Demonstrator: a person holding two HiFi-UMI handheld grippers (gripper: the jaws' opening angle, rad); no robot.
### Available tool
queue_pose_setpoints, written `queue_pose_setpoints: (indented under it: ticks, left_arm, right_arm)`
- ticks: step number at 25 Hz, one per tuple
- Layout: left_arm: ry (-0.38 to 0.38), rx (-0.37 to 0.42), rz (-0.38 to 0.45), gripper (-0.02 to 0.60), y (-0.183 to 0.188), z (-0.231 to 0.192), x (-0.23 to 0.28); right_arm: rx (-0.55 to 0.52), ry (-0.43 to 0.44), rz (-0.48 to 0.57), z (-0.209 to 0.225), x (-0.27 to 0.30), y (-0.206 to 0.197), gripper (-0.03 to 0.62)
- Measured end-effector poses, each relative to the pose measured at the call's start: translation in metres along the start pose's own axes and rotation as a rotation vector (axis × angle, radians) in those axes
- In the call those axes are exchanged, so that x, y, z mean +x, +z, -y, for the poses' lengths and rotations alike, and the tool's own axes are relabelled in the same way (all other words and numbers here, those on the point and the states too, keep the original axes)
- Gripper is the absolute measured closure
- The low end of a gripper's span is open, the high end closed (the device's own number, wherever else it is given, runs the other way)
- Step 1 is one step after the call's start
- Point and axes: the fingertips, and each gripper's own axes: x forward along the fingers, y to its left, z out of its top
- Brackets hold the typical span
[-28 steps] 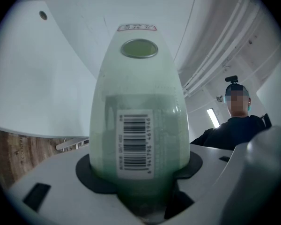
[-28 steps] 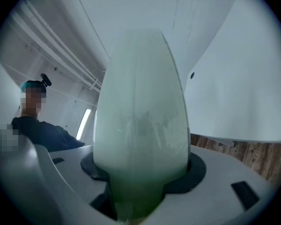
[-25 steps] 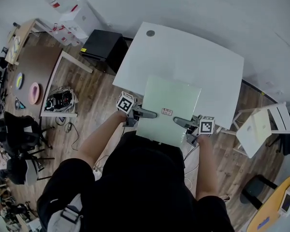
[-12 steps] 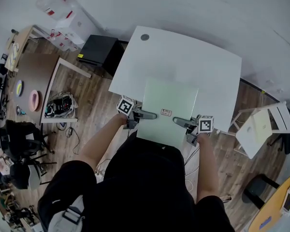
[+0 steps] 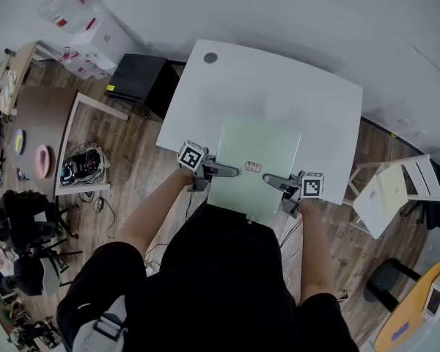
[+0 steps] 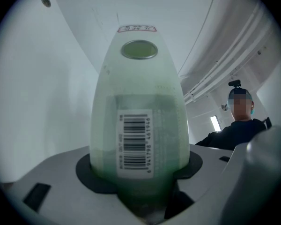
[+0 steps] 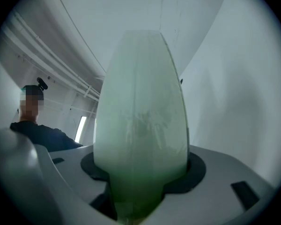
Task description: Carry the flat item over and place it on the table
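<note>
white table (image 5: pixel 279 86) on wood floor (image 5: pixel 128 149), green board (image 5: pixel 255 145) over its near edge

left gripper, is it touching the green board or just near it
Touching. The left gripper view shows the green board clamped between the jaws of the left gripper, gripped on both faces.

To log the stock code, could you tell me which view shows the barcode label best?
The left gripper view: the barcode label faces it squarely, on the green board. The head and right gripper views show only the board.
</note>
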Motion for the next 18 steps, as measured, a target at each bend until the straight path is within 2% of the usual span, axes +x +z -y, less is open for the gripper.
queue_pose_setpoints:
  ticks: [6,9,12,18]
  left_arm:
    - [0.003,-0.068,0.008,0.279,0.030,-0.032,-0.009]
    - [0.030,-0.065,-0.011,0.279,0.044,-0.045,-0.012]
    - [0.013,-0.089,-0.025,0.279,0.053,-0.058,-0.015]
    - [0.015,-0.139,-0.044,0.279,0.067,-0.089,-0.014]
  right_arm:
    - [0.059,-0.019,0.016,0.029,0.011,0.028,0.293]
    - [0.092,-0.033,0.034,0.050,0.013,0.031,0.293]
    - [0.114,-0.055,0.036,0.075,0.014,0.034,0.293]
    - [0.115,-0.049,0.067,0.084,0.021,0.059,0.293]
